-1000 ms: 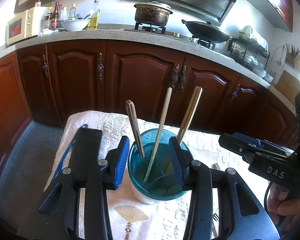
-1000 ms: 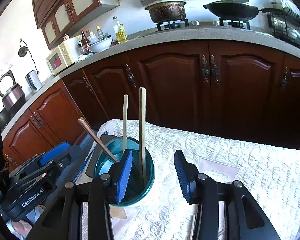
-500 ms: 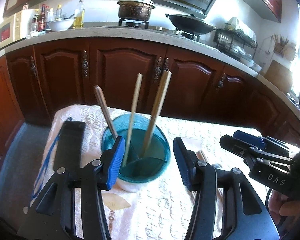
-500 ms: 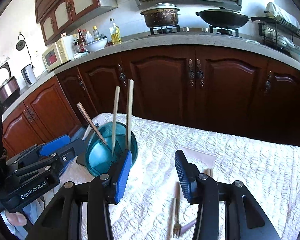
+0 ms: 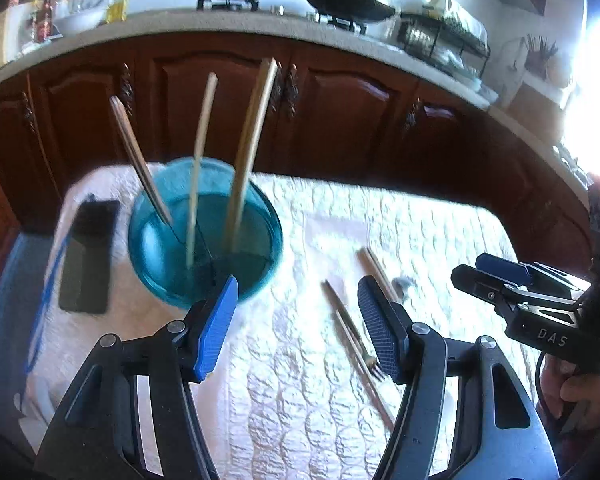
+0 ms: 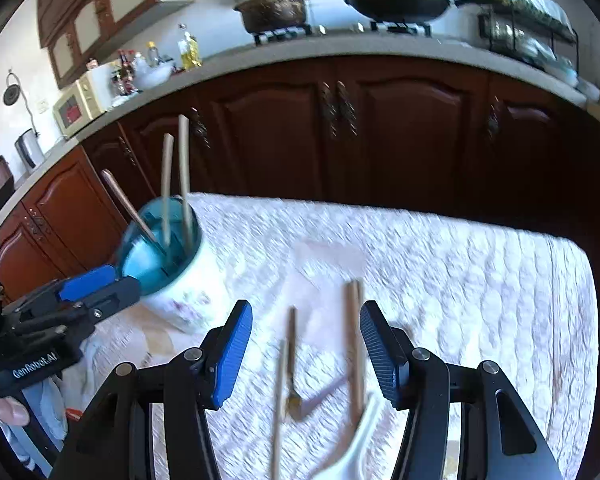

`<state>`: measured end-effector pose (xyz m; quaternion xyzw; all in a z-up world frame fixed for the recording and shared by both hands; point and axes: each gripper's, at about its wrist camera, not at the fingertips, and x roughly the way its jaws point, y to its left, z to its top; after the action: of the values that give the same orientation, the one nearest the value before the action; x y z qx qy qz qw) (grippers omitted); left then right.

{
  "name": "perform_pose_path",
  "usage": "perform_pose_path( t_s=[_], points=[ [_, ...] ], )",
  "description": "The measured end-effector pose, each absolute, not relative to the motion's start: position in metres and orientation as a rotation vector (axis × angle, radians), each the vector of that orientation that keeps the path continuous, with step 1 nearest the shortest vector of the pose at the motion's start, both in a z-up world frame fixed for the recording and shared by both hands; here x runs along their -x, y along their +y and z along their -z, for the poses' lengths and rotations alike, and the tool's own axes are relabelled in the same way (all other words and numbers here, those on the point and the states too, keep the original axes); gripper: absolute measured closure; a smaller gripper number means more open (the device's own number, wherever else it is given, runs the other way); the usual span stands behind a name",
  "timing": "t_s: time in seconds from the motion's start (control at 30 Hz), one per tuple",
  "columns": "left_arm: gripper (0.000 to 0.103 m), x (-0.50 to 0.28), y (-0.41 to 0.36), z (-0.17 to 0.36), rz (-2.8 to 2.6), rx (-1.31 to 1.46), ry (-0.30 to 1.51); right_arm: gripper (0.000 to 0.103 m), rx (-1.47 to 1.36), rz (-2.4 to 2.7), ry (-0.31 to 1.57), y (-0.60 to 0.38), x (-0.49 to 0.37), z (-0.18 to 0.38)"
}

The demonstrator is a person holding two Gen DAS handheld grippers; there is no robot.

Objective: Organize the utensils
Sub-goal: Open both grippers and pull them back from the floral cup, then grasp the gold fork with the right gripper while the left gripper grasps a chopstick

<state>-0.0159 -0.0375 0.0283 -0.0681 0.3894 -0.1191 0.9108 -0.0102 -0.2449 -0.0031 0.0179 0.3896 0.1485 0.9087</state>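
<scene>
1. Utensil holder [image 5: 204,236] stands at the table's left; three sticks [image 5: 198,152] rise tilted above its rim and bar any pass over it.
2. Phone [image 5: 86,256] lies flat just left of the holder.
3. Fork [image 6: 292,364], chopsticks [image 6: 354,344] and white spoon [image 6: 352,452] lie flat mid-cloth between the right gripper's [image 6: 306,356] spread fingers.
4. Quilted cloth [image 6: 480,280] to the right lies bare.

Quilted table [image 6: 480,280]: holder [image 6: 188,296], fork [image 6: 294,364], chopsticks [image 6: 354,340], phone [image 5: 86,260].

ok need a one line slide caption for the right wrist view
Open right gripper above the fork and chopsticks on the quilted cloth; utensil holder left.
</scene>
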Motion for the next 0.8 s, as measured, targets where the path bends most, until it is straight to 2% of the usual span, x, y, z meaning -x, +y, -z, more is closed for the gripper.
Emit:
perform_pose_path(
  t_s=[0.3,0.4,0.7,0.8],
  points=[
    [0.041,0.013,-0.056,0.013,0.315,0.126,0.946,0.051,-0.094,-0.331,0.911,-0.262,0.006,0.048],
    [0.041,0.012,-0.059,0.025,0.337,0.139,0.989,0.061,-0.106,-0.385,0.949,-0.253,-0.003,0.063],
    [0.041,0.018,-0.055,0.037,0.332,0.107,1.019,0.076,-0.066,-0.455,1.072,-0.2,-0.059,0.11],
    [0.041,0.017,-0.054,0.041,0.334,0.1,1.028,0.087,-0.05,-0.447,1.121,-0.189,-0.075,0.126]
  ],
)
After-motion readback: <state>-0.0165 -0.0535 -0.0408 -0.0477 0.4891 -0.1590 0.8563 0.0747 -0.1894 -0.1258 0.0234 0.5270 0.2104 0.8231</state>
